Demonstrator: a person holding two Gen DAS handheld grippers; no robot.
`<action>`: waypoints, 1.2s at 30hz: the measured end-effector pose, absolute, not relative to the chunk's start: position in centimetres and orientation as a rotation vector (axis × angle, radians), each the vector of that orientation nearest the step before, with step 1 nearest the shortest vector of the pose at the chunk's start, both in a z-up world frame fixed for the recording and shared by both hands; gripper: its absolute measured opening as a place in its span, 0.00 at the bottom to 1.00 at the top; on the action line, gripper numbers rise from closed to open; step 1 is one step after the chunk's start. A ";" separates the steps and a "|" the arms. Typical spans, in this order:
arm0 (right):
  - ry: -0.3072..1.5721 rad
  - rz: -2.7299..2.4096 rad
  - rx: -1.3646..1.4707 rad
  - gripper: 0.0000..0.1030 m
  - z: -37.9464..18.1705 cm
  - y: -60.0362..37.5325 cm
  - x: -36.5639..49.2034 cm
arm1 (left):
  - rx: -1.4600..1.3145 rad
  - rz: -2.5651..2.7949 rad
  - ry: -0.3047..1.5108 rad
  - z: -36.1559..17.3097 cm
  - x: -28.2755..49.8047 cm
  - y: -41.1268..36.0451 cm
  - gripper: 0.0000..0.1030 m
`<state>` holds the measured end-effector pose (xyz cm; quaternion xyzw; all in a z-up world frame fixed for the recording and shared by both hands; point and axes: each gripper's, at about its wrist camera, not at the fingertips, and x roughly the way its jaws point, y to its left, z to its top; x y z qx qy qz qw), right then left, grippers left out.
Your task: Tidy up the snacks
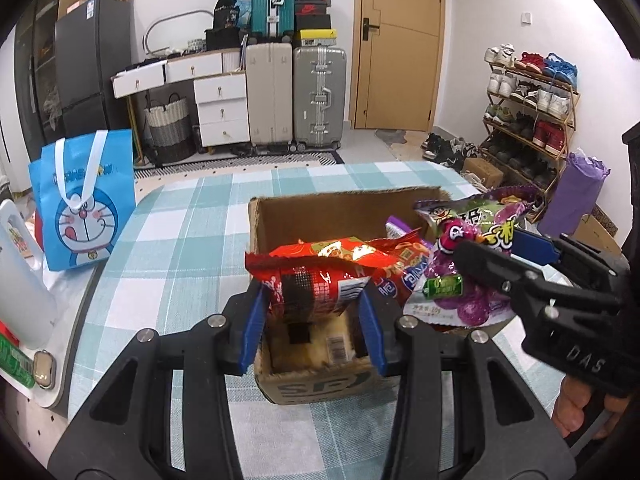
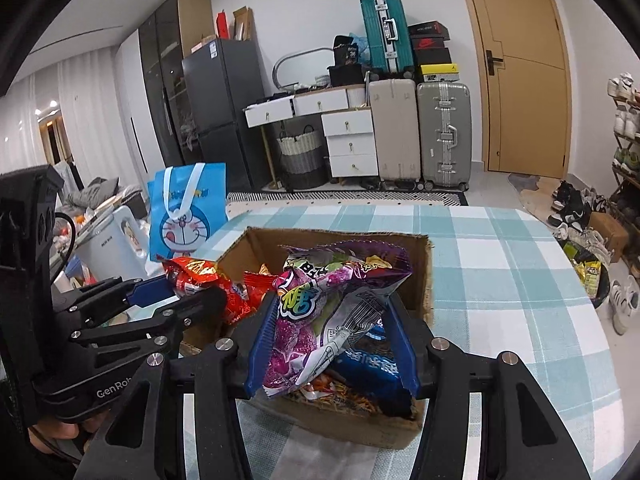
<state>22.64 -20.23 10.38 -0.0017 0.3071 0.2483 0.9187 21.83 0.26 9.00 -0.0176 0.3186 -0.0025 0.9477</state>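
**Two snack bags held over the cardboard box**

A brown cardboard box point(image 1: 344, 216) stands open on the table point(image 1: 180, 248), which is covered with a cloth of white and pale teal checks. Both grippers hang above the box, each one with a snack bag.

The left gripper point(image 1: 316, 320) has its blue jaws pinching a red snack bag point(image 1: 320, 276) by its near end. The bag lies across the near part of the box opening, raised above the things inside. Under it, at the bottom of the box, I see a pale yellow packet point(image 1: 320, 344) with a barcode.

The right gripper point(image 2: 332, 344) has its jaws closed on a purple grape candy bag point(image 2: 320, 292), which is crumpled between them and shows its silver back side. In the left wrist view this bag point(image 1: 472, 264) is held over the right edge of the box, just beside the red one. Below it in the box lies a dark blue packet point(image 2: 372, 364) and some orange printed wrappers.

To the left, at the table's edge, stands a blue Doraemon tote bag point(image 1: 84, 204) with white handles. Behind the table there are suitcases point(image 1: 296, 96), white drawers point(image 1: 220, 108) and a wooden door point(image 1: 400, 44); a shoe rack point(image 1: 528, 120) is at the right wall.
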 end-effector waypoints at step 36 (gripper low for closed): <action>0.527 0.542 0.072 0.99 9.6 -26.2 16.6 | -0.054 -0.023 0.545 8.8 14.5 2.1 1.00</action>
